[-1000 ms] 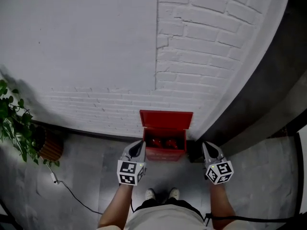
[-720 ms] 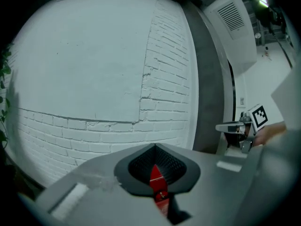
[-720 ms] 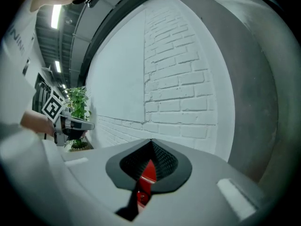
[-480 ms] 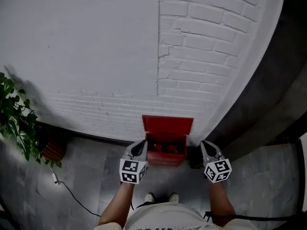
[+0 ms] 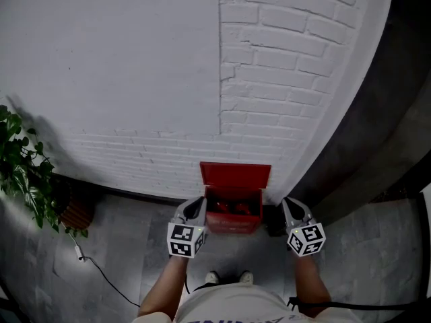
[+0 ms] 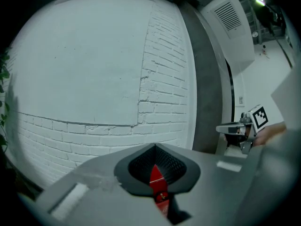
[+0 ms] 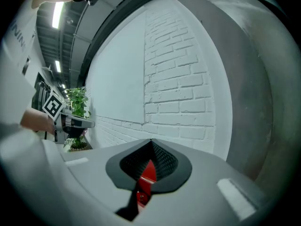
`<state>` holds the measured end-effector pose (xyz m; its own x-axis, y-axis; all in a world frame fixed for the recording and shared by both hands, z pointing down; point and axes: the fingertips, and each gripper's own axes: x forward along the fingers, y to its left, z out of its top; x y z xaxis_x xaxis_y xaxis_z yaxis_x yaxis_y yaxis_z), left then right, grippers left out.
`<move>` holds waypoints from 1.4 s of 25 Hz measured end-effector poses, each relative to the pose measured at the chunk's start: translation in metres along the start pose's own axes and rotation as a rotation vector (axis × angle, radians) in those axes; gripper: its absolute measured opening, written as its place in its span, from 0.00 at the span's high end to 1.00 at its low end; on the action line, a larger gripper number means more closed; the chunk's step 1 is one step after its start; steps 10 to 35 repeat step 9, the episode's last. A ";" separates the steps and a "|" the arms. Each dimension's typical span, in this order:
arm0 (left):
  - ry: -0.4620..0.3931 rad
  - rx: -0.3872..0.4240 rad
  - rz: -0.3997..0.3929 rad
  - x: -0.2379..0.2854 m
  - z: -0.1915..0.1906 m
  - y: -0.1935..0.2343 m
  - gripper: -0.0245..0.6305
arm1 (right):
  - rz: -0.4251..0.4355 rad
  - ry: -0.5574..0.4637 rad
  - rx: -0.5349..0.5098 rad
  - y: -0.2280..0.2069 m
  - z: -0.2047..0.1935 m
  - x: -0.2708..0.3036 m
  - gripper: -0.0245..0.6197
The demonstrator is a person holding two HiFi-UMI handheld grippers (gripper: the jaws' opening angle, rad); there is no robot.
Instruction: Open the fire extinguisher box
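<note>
The only print that shows is the black-and-white square patterns on the marker cubes of the two grippers. The red metal fire extinguisher box [image 5: 234, 221] stands on the grey floor [image 5: 121, 247] against the foot of the white brick wall [image 5: 283, 79]. Its flat red lid [image 5: 236, 175] is raised and red cylinders [image 5: 232, 206] lie inside.

The left gripper [image 5: 196, 203] hangs just beside the box's left front corner, and the right gripper [image 5: 288, 205] hangs near its right side. In each gripper's own view the jaws meet at their tips with nothing clamped between them, and a sliver of the red box shows through the slit below.

A green leafy potted plant [image 5: 27, 173] stands well to the left, with a thin dark cable [image 5: 101, 271] on the floor near it.

Since a second ago the box, both grippers and the person's light shoes [image 5: 227, 276] have slid slightly lower in the head view. Over the last half second almost nothing has shifted.
</note>
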<state>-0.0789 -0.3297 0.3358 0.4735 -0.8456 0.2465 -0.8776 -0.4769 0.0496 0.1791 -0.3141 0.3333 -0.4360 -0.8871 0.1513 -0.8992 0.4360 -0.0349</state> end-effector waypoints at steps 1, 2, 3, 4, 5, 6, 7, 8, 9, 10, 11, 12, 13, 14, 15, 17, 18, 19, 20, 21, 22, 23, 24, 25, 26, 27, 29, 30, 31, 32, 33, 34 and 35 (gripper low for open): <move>-0.004 -0.002 -0.001 -0.001 0.000 -0.001 0.96 | 0.000 -0.001 -0.001 0.001 0.000 -0.001 0.95; -0.007 -0.004 -0.002 -0.002 0.001 -0.001 0.96 | 0.000 -0.002 -0.003 0.001 0.000 -0.002 0.95; -0.010 -0.006 -0.003 -0.004 0.000 -0.002 0.96 | -0.001 -0.002 -0.005 0.002 0.001 -0.003 0.95; -0.010 -0.009 -0.004 -0.006 0.000 -0.003 0.96 | -0.001 -0.002 -0.006 0.003 0.001 -0.004 0.95; -0.008 -0.012 -0.005 -0.008 -0.002 -0.004 0.96 | -0.001 0.001 -0.005 0.005 0.000 -0.006 0.95; -0.003 -0.014 -0.005 -0.012 -0.005 -0.005 0.96 | -0.001 0.004 -0.004 0.007 -0.001 -0.009 0.95; 0.003 -0.017 -0.005 -0.015 -0.007 -0.007 0.96 | 0.000 0.007 -0.003 0.009 -0.003 -0.011 0.95; 0.010 -0.018 -0.005 -0.018 -0.010 -0.008 0.96 | 0.000 0.011 -0.002 0.010 -0.004 -0.014 0.95; 0.016 -0.020 -0.004 -0.020 -0.012 -0.009 0.96 | 0.001 0.015 -0.001 0.012 -0.005 -0.016 0.95; 0.016 -0.020 -0.004 -0.020 -0.012 -0.009 0.96 | 0.001 0.015 -0.001 0.012 -0.005 -0.016 0.95; 0.016 -0.020 -0.004 -0.020 -0.012 -0.009 0.96 | 0.001 0.015 -0.001 0.012 -0.005 -0.016 0.95; 0.016 -0.020 -0.004 -0.020 -0.012 -0.009 0.96 | 0.001 0.015 -0.001 0.012 -0.005 -0.016 0.95; 0.016 -0.020 -0.004 -0.020 -0.012 -0.009 0.96 | 0.001 0.015 -0.001 0.012 -0.005 -0.016 0.95; 0.016 -0.020 -0.004 -0.020 -0.012 -0.009 0.96 | 0.001 0.015 -0.001 0.012 -0.005 -0.016 0.95; 0.016 -0.020 -0.004 -0.020 -0.012 -0.009 0.96 | 0.001 0.015 -0.001 0.012 -0.005 -0.016 0.95; 0.016 -0.020 -0.004 -0.020 -0.012 -0.009 0.96 | 0.001 0.015 -0.001 0.012 -0.005 -0.016 0.95; 0.016 -0.020 -0.004 -0.020 -0.012 -0.009 0.96 | 0.001 0.015 -0.001 0.012 -0.005 -0.016 0.95; 0.016 -0.020 -0.004 -0.020 -0.012 -0.009 0.96 | 0.001 0.015 -0.001 0.012 -0.005 -0.016 0.95; 0.016 -0.020 -0.004 -0.020 -0.012 -0.009 0.96 | 0.001 0.015 -0.001 0.012 -0.005 -0.016 0.95; 0.016 -0.020 -0.004 -0.020 -0.012 -0.009 0.96 | 0.001 0.015 -0.001 0.012 -0.005 -0.016 0.95; 0.016 -0.020 -0.004 -0.020 -0.012 -0.009 0.96 | 0.001 0.015 -0.001 0.012 -0.005 -0.016 0.95; 0.016 -0.020 -0.004 -0.020 -0.012 -0.009 0.96 | 0.001 0.015 -0.001 0.012 -0.005 -0.016 0.95; 0.016 -0.020 -0.004 -0.020 -0.012 -0.009 0.96 | 0.001 0.015 -0.001 0.012 -0.005 -0.016 0.95; 0.016 -0.020 -0.004 -0.020 -0.012 -0.009 0.96 | 0.001 0.015 -0.001 0.012 -0.005 -0.016 0.95; 0.016 -0.020 -0.004 -0.020 -0.012 -0.009 0.96 | 0.001 0.015 -0.001 0.012 -0.005 -0.016 0.95; 0.016 -0.020 -0.004 -0.020 -0.012 -0.009 0.96 | 0.001 0.015 -0.001 0.012 -0.005 -0.016 0.95; 0.016 -0.020 -0.004 -0.020 -0.012 -0.009 0.96 | 0.001 0.015 -0.001 0.012 -0.005 -0.016 0.95; 0.016 -0.020 -0.004 -0.020 -0.012 -0.009 0.96 | 0.001 0.015 -0.001 0.012 -0.005 -0.016 0.95; 0.016 -0.020 -0.004 -0.020 -0.012 -0.009 0.96 | 0.001 0.015 -0.001 0.012 -0.005 -0.016 0.95; 0.016 -0.020 -0.004 -0.020 -0.012 -0.009 0.96 | 0.001 0.015 -0.001 0.012 -0.005 -0.016 0.95; 0.016 -0.020 -0.004 -0.020 -0.012 -0.009 0.96 | 0.001 0.015 -0.001 0.012 -0.005 -0.016 0.95; 0.016 -0.020 -0.004 -0.020 -0.012 -0.009 0.96 | 0.001 0.015 -0.001 0.012 -0.005 -0.016 0.95; 0.016 -0.020 -0.004 -0.020 -0.012 -0.009 0.96 | 0.001 0.015 -0.001 0.012 -0.005 -0.016 0.95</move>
